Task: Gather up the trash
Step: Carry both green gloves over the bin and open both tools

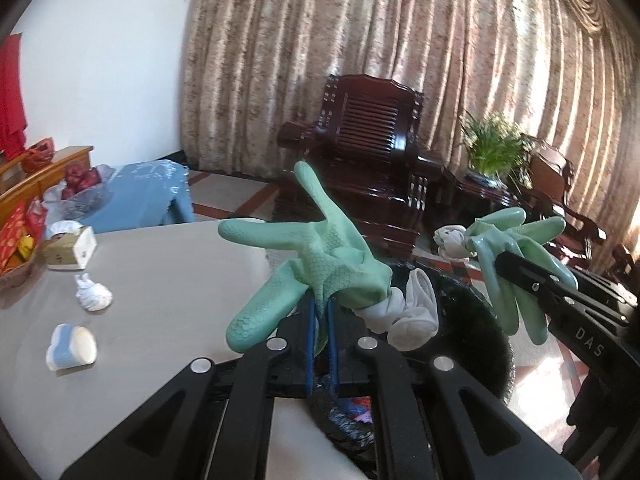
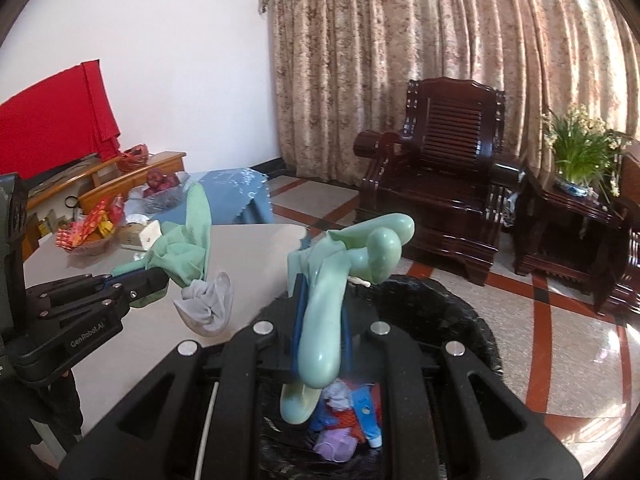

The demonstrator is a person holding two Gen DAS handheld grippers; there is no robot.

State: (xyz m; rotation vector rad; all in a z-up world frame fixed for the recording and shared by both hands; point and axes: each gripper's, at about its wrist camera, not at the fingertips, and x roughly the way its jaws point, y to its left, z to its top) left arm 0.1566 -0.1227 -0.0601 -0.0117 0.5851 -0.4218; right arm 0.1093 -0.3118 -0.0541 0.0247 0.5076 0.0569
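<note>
My left gripper (image 1: 321, 308) is shut on a green rubber glove (image 1: 320, 264) with a white cuff lining (image 1: 404, 312), held above the table edge beside the black trash bag (image 1: 476, 320). My right gripper (image 2: 320, 300) is shut on a second green rubber glove (image 2: 340, 276), held over the open bag (image 2: 440, 320), which holds several pieces of coloured trash (image 2: 348, 420). The right gripper and its glove (image 1: 516, 256) show at the right of the left wrist view. The left gripper's glove (image 2: 184, 248) shows at the left of the right wrist view.
On the table (image 1: 160, 280) lie a crumpled white tissue (image 1: 94, 294), a tipped blue-and-white cup (image 1: 72, 348) and a tissue box (image 1: 70, 248). A snack basket (image 2: 90, 232) stands at the far side. A dark wooden armchair (image 2: 444, 200) and a potted plant (image 2: 580, 152) stand behind.
</note>
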